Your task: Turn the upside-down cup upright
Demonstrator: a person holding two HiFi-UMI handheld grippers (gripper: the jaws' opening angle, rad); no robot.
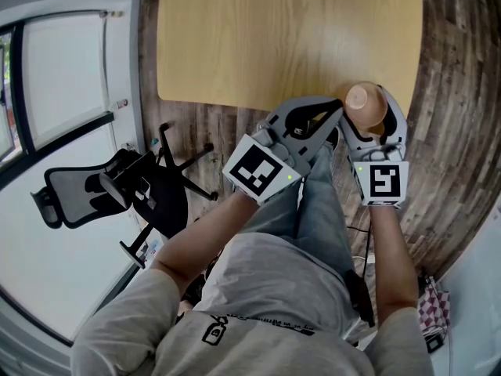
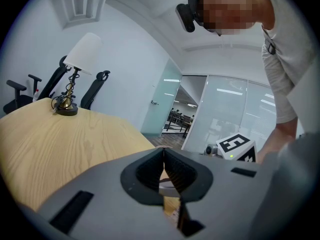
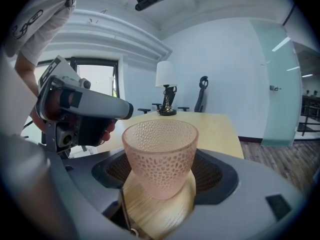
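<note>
**Hidden or unclear**
- In the head view, the lower wall of the cup (image 1: 364, 100) is covered by the jaw tips. Whether its base rests on the counter (image 1: 282, 37) or hangs just above it cannot be told.
- In the right gripper view, the pad contact lines are masked by the cup's own dimpled wall.
- The lamp (image 3: 165, 91) at the far end of the counter (image 3: 215, 126) is small, and its base detail is not resolved.
- The office chair (image 1: 117, 190) on the floor is cut by the window frame.

**Right hand-held gripper** (image 1: 368, 114)
- The jaws are closed onto the pink translucent cup (image 3: 160, 156), with the ribbed pads on either side of its lower half.
- The cup is seen mouth up and narrow base down, and it is not tilted against the upright lamp.
- It is located at the near edge of the counter, with wood grain visible directly beneath it.

**Left hand-held gripper** (image 2: 164, 159)
- The jaws are fully together, with the pads meeting in a single seam and nothing between them.
- In the head view this hand-held gripper (image 1: 335, 117) is held just beside the cup on its left, tip near the cup. Contact is not established.
</note>
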